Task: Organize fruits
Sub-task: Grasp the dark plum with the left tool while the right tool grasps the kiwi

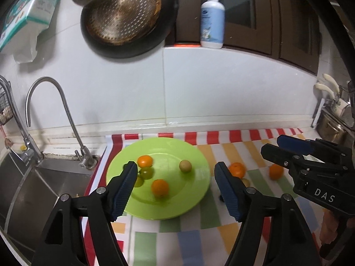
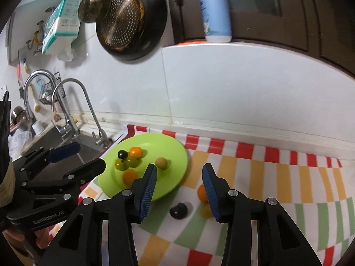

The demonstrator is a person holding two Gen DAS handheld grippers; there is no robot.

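A green plate [image 1: 177, 208] [image 2: 175, 153] lies on the striped cloth and holds several small fruits: orange ones [image 1: 159, 187] [image 1: 144, 161], green ones [image 1: 146, 172] [image 2: 120, 164], a tan one [image 1: 185, 165] [image 2: 160, 163] and a dark one [image 2: 122, 154]. On the cloth right of the plate lie two orange fruits [image 1: 237, 169] [image 1: 276, 171], a yellowish one [image 2: 205, 210] and a dark one [image 2: 178, 210]. My left gripper [image 1: 175, 177] is open and empty above the plate. My right gripper [image 2: 179, 177] is open and empty above the loose fruits.
A steel sink [image 1: 33, 190] with two taps [image 1: 73, 128] lies left of the cloth. A dark pan [image 1: 126, 17] hangs on the white tiled wall. A lotion bottle [image 1: 212, 20] stands on the ledge. Pots [image 1: 332, 128] stand at the far right.
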